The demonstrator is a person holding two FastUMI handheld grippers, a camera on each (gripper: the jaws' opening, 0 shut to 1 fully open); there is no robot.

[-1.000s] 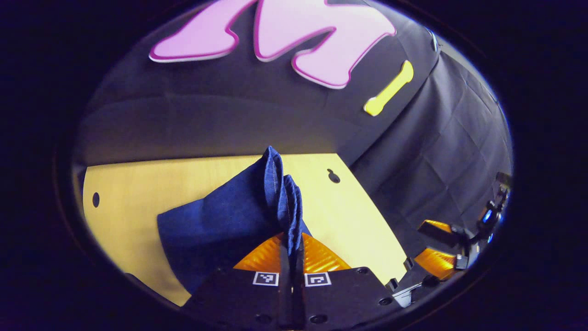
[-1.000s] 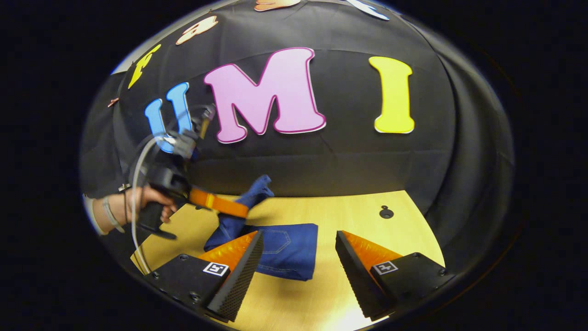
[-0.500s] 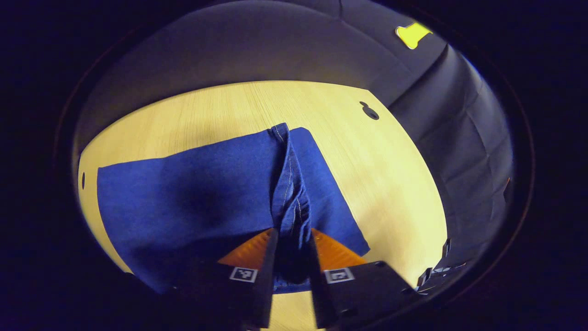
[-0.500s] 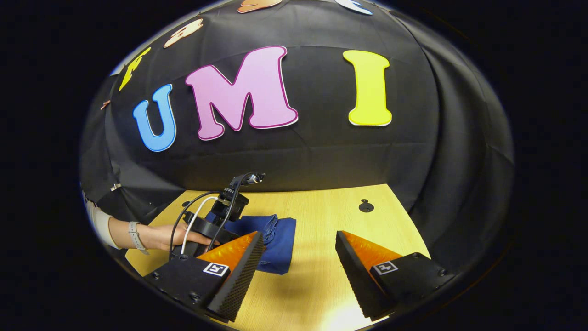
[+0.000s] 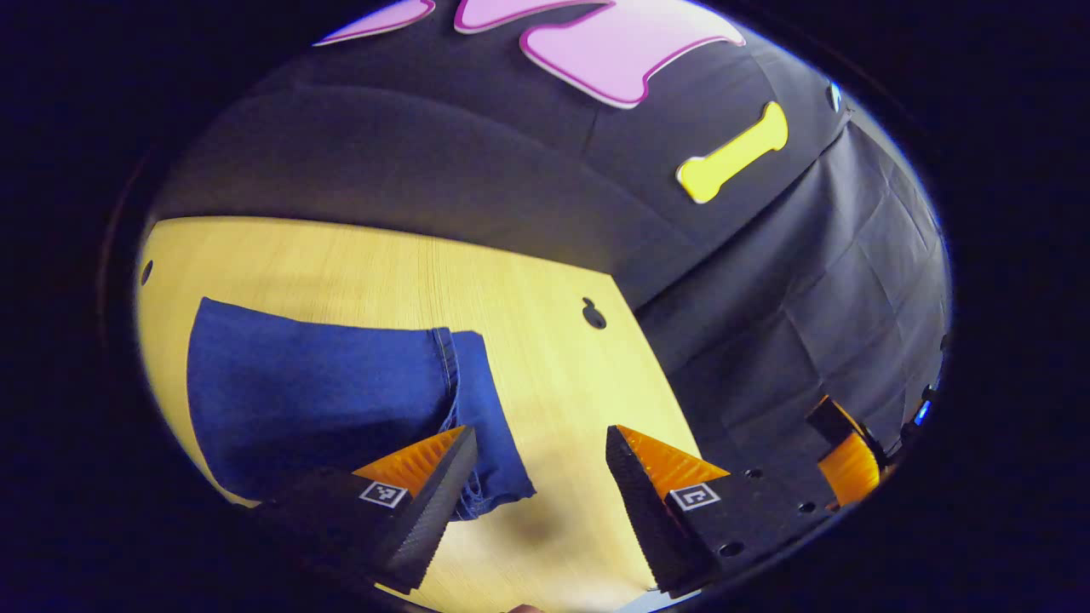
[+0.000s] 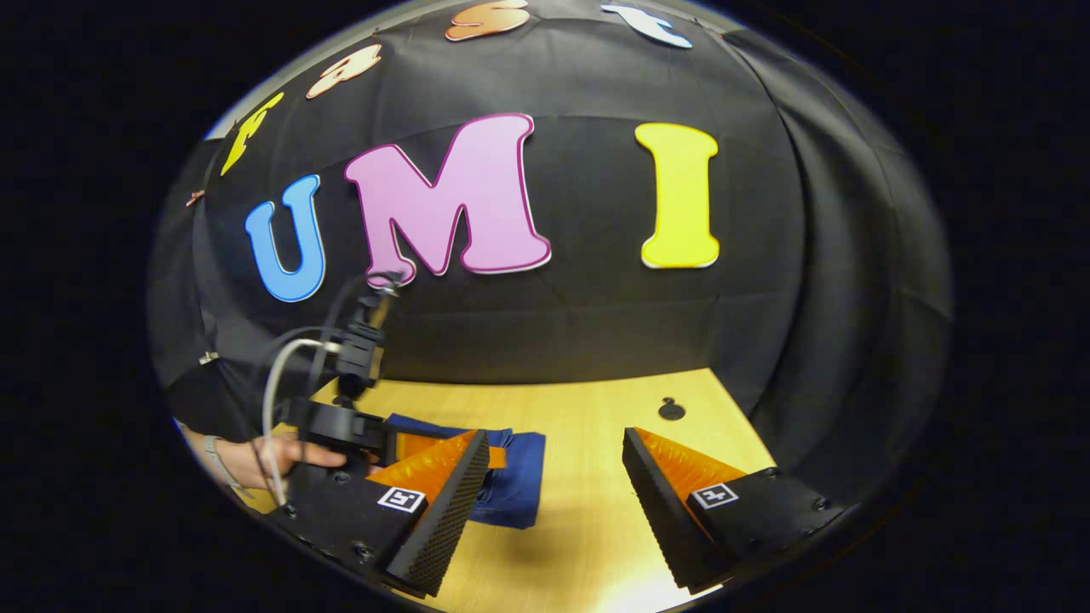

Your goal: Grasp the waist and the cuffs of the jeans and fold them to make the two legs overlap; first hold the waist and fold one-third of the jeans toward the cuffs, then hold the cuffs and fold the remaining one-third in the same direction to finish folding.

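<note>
Denim lies folded flat on the pale wooden desk [image 5: 545, 340]: the jeans [image 5: 315, 400] sit in the lower left of the left gripper view as a compact blue rectangle, a stitched hem edge running down their right side. Half a second ago the left gripper [image 5: 541, 477] pinched that bunched edge; now its fingers stand spread with nothing between them, lifted back from the cloth. In the right gripper view, the right gripper [image 6: 553, 494] hovers at lower centre, fingers wide apart and empty, the jeans [image 6: 515, 485] just beyond its left finger. A hand [image 6: 272, 455] at lower left holds the other tool above the bundle. The release suggests the final third has been laid over and the fold is likely complete, pending any smoothing.
</note>
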